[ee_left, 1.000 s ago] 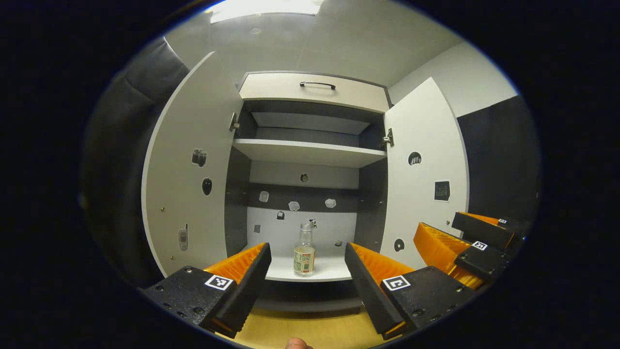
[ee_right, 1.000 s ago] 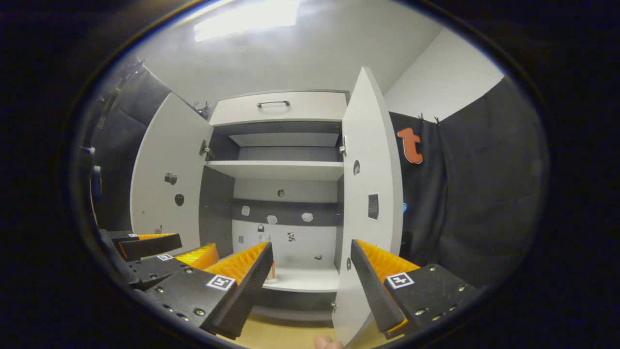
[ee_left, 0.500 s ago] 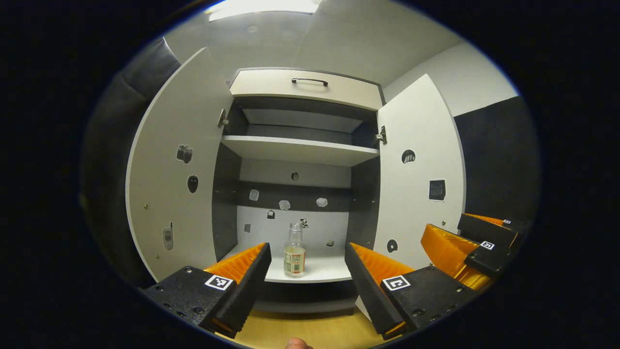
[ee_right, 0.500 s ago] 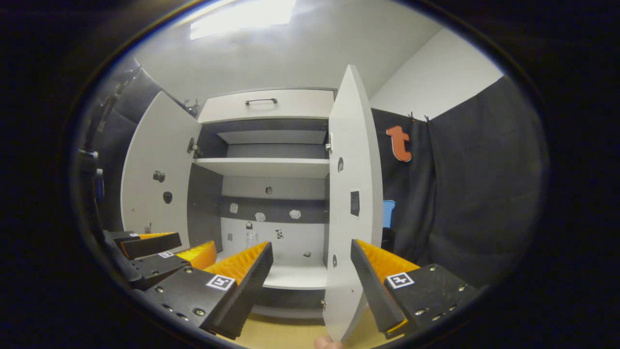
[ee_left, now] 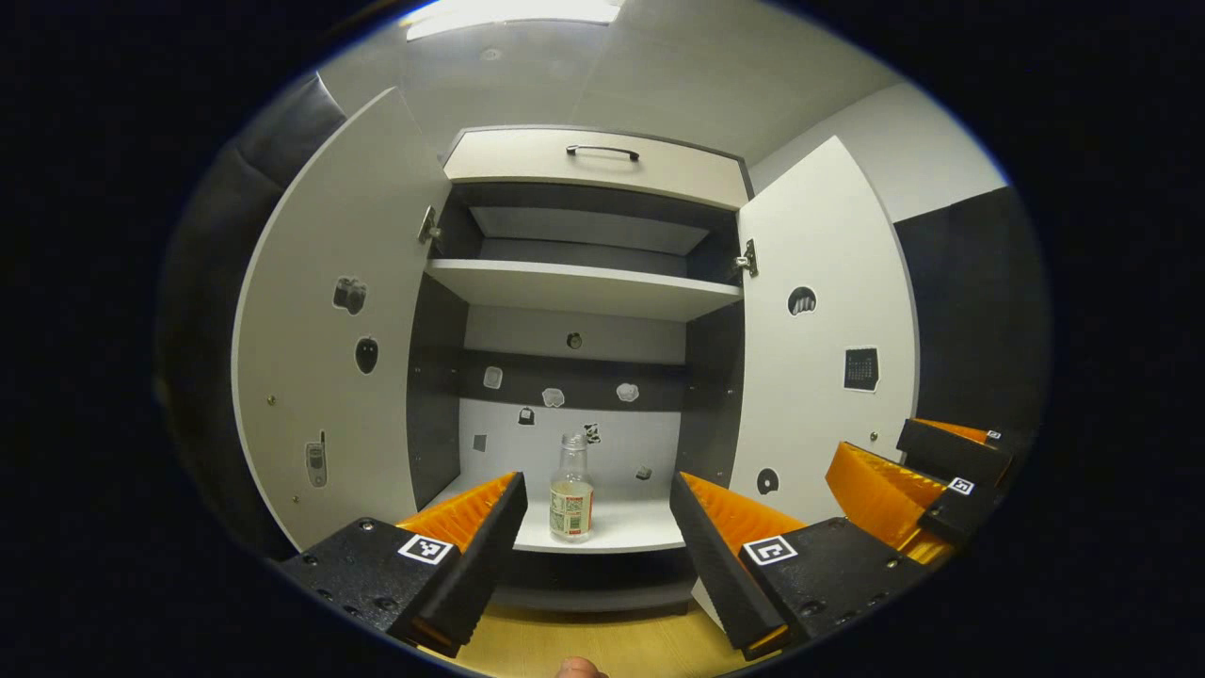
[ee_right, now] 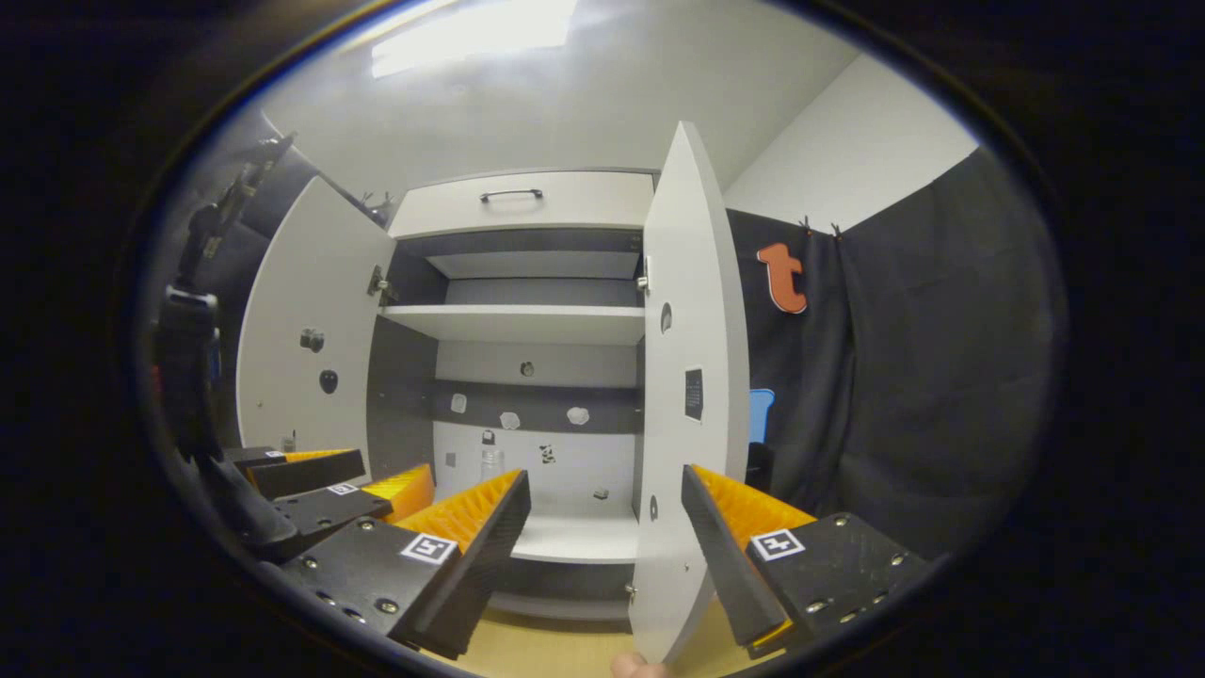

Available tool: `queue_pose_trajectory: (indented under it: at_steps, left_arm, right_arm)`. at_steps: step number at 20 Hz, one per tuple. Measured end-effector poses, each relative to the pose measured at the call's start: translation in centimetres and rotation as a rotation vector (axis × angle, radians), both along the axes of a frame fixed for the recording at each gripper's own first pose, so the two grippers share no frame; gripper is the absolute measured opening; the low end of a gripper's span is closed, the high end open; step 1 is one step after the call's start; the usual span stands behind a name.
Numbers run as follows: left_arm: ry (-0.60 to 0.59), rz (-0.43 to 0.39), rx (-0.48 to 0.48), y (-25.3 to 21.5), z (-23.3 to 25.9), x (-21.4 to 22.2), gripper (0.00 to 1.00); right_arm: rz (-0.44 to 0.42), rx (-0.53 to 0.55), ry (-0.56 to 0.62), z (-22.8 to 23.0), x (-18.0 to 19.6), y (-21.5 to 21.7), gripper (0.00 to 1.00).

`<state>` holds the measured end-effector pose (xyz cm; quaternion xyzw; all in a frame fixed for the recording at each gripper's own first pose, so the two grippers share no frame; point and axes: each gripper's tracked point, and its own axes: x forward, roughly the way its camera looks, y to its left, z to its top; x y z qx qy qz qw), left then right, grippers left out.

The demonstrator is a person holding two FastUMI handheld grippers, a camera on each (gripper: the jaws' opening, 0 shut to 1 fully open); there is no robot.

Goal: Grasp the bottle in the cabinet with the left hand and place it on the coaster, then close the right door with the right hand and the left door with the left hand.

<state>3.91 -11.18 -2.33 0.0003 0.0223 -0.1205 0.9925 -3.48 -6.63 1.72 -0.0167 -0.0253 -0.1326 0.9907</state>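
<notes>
A small clear bottle with a printed label stands upright on the cabinet's bottom shelf. In the left gripper view my left gripper hangs open in front of the cabinet, short of the bottle, which sits between its fingers in the picture. Both cabinet doors, the left door and the right door, stand wide open. In the right gripper view my right gripper is open near the right door's edge, with the bottle's neck showing above a finger. The left gripper shows at lower left there.
A drawer with a dark handle tops the cabinet, over an upper shelf. Small stickers dot the doors and back panel. A wooden surface lies below the cabinet. Black cloth hangs to the right.
The left gripper has edged nearer the cabinet, so the doors look wider. The right gripper view has swung slightly, bringing the right door's edge closer between its fingers. Both stay open.
</notes>
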Motion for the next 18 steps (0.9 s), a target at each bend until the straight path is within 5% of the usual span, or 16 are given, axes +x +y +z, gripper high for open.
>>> queue_pose_trajectory:
  at_steps: [18]
  left_arm:
    - [0.105, 0.005, 0.052, -2.4, -7.8, 17.1, 0.96]
  right_arm:
    - [-0.023, 0.008, -0.024, 0.0, 0.5, -1.7, 0.98]
